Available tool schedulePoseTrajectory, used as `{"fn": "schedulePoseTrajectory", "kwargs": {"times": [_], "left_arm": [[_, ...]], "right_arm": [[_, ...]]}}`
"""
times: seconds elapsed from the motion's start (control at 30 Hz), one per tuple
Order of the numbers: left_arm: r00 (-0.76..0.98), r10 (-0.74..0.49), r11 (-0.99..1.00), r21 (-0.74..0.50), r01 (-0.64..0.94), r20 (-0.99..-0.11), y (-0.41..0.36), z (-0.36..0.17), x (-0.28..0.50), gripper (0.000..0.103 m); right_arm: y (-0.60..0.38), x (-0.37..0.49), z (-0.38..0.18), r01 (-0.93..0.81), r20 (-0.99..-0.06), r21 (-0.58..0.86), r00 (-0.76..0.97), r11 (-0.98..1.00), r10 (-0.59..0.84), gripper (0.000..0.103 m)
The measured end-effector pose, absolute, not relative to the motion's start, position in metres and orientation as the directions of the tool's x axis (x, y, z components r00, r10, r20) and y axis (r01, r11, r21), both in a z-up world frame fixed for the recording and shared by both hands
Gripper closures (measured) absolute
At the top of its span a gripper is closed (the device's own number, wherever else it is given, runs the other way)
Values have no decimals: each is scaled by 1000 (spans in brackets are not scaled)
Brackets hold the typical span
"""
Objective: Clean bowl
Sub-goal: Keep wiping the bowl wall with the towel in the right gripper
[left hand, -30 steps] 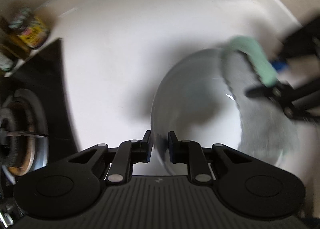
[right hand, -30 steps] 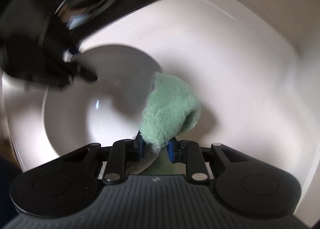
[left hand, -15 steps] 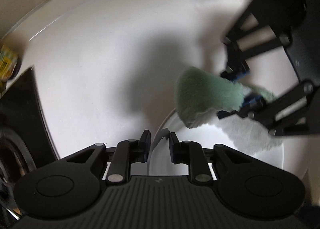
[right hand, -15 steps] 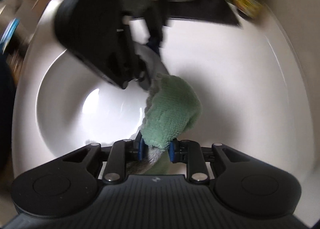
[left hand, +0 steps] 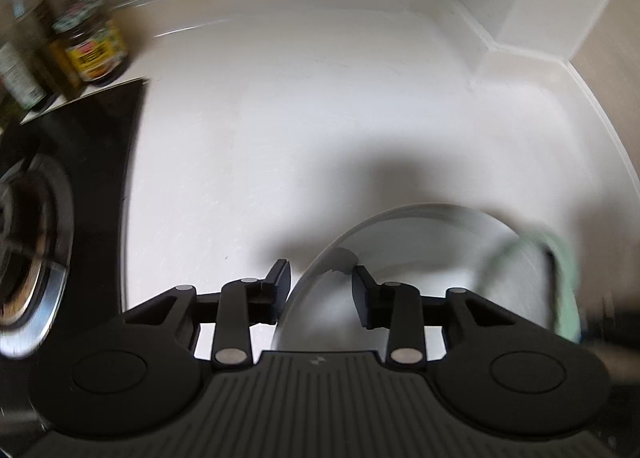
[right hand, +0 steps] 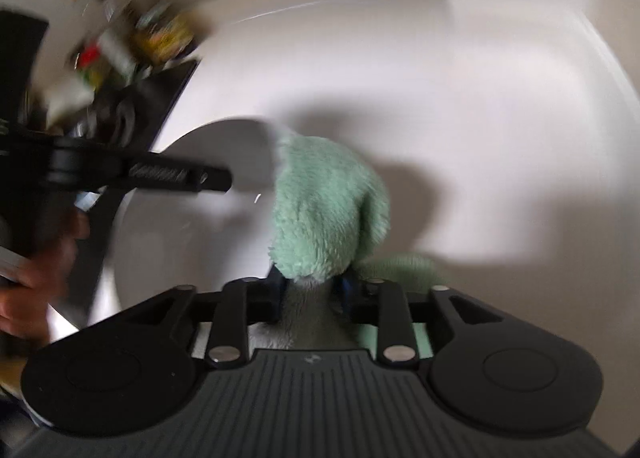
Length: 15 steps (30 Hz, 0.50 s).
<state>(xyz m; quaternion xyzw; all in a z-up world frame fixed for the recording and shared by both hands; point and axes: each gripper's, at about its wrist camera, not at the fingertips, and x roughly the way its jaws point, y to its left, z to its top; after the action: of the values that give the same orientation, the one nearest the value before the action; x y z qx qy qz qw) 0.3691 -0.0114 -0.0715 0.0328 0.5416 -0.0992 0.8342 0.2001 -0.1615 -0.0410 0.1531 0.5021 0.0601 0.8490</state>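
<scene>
A white bowl [left hand: 420, 242] sits on the white counter [left hand: 320, 98], just ahead of my left gripper [left hand: 320, 290]. Its jaws are opening and stand wide apart, with the bowl's near rim passing between the pads without being pressed. A green cloth [left hand: 566, 282] shows blurred at the bowl's right edge. In the right wrist view the green cloth [right hand: 324, 210] is bunched between the pads of my right gripper [right hand: 314, 290], whose jaws are opening, and it hangs over the bowl [right hand: 180, 226] at its right rim. One of the left gripper's fingers [right hand: 140, 174] reaches over the bowl from the left.
A black hob [left hand: 96, 162] with a gas burner [left hand: 24, 242] lies left of the bowl. Jars and bottles [left hand: 92, 46] stand behind it against the wall. A raised ledge [left hand: 520, 54] bounds the counter at the back right. A person's hand [right hand: 36, 290] is at the left.
The left jaws have spread off the bowl's rim. The right gripper and cloth have moved from inside the bowl to its right edge, and both views have rolled.
</scene>
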Motion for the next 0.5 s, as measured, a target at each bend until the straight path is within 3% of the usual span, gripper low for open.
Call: {"fn": "schedulePoseTrajectory", "kwargs": {"times": [0.13, 0.23, 0.37, 0.5], "left_arm": [[436, -39, 997, -6, 77, -899, -9, -72, 350, 57], [434, 21, 996, 58, 71, -901, -11, -72, 338, 65], [388, 5, 976, 89, 198, -922, -11, -70, 334, 81], [287, -74, 931, 37, 364, -955, -11, -68, 344, 82]], "right_arm": [[-159, 169, -47, 231, -804, 455, 522, 860, 285, 76], [-152, 177, -50, 208, -816, 431, 506, 878, 280, 77], [-147, 217, -42, -64, -865, 271, 422, 960, 272, 78], [-129, 259, -30, -469, -921, 15, 337, 883, 195, 81]]}}
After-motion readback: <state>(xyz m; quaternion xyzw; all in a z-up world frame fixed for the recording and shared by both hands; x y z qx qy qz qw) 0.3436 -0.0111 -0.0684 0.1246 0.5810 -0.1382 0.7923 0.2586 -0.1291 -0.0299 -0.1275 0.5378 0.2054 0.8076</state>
